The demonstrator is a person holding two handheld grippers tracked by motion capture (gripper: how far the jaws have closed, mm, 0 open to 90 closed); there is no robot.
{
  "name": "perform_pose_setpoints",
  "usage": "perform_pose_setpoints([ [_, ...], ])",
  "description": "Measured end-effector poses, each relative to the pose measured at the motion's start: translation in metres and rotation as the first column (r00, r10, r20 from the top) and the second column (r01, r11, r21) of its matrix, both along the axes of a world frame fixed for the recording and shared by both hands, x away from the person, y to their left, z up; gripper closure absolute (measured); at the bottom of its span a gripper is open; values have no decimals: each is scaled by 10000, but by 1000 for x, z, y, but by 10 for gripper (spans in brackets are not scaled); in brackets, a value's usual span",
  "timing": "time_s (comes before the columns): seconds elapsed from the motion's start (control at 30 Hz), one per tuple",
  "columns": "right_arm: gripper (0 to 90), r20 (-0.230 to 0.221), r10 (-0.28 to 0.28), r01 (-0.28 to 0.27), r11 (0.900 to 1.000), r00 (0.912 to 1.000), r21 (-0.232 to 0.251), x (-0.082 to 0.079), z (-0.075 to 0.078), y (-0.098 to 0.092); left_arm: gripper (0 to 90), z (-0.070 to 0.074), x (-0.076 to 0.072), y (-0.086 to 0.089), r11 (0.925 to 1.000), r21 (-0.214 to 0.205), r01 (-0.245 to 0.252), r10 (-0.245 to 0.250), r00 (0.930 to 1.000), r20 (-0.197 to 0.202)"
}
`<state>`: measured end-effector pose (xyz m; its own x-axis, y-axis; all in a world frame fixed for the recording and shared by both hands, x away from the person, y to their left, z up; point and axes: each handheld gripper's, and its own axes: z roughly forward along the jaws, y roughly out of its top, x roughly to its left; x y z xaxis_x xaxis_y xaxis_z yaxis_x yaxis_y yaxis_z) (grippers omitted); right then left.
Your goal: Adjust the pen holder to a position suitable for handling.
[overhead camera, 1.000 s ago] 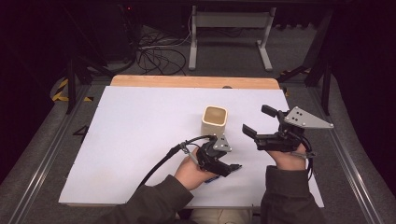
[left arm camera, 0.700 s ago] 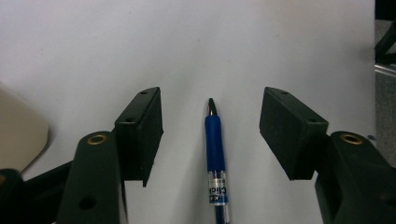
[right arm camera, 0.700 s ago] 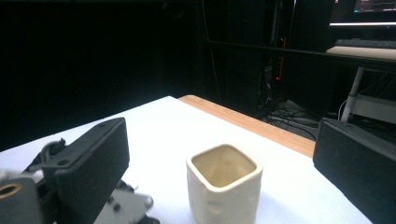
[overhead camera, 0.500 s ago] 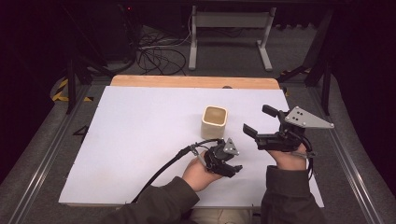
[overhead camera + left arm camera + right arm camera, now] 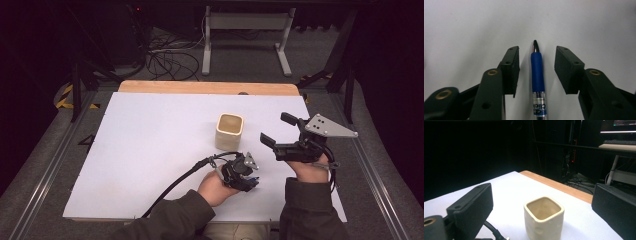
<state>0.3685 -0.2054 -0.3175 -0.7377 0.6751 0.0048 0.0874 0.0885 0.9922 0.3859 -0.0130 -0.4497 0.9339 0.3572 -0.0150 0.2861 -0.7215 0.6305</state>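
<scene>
- Worktop (image 5: 150,145): white sheet over a wooden board, whose far edge shows as a tan strip
- My right gripper (image 5: 280,131): held level above the right side of the worktop, jaws spread wide with nothing between them; it points toward the cup, which sits framed between the jaws in the right gripper view, well apart from both
- My left gripper (image 5: 248,181): pointed down at the worktop near the front edge, in front of the cup; its cable trails off to the left. Jaws have just been closing and now straddle the pen, but a gap of white sheet shows on each side of it, so the pads are not pinching yet
- Cup (image 5: 229,131): cream, squarish, upright, empty, right of centre on the worktop
- Pen (image 5: 537,75): blue grip, clear barrel with printed label, lying flat on the sheet between my left jaws, tip pointing away along them
</scene>
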Motion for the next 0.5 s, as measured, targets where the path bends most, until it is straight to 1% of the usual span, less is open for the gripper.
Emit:
perform_pose_setpoints([
  [0.03, 42, 18, 5, -5, 10000, 10000, -2, 0, 0, 0, 581, -1, 0, 0, 10000, 77, -52, 53, 9999, -115],
  [0.07, 42, 22, -10, 10, 10000, 10000, -11, 0, 0, 0, 583, -1, 0, 0, 10000, 77, -52, 53, 9999, -115],
  [0.2, 42, -2, -15, 15, 10000, 10000, 48, -1, 1, 0, 600, -3, -1, -1, 9998, 186, -112, 111, 9999, 42],
  [0.27, 42, -1, -17, 17, 10000, 10000, 46, -1, 1, 0, 622, -3, -2, -1, 9997, 233, -105, 100, 9997, 232],
  [0.3, 42, -3, -21, 21, 10000, 10000, 37, -1, 1, 0, 625, -4, -4, -2, 9994, 301, -161, 153, 9995, 259],
  [0.37, 43, 17, -12, 12, 10000, 10000, -27, -1, 1, 0, 631, -4, -4, -2, 9993, 320, -194, 184, 9994, 293],
  [0.4, 42, 2, -20, 20, 10000, 10000, -29, -1, 1, 1, 636, -4, -5, -2, 9993, 324, -174, 161, 9990, 411],
  [0.5, 42, 11, 25, -25, 10000, 10000, -47, -1, 1, 2, 672, -4, -6, -3, 9993, 336, -166, 150, 9988, 465],
])
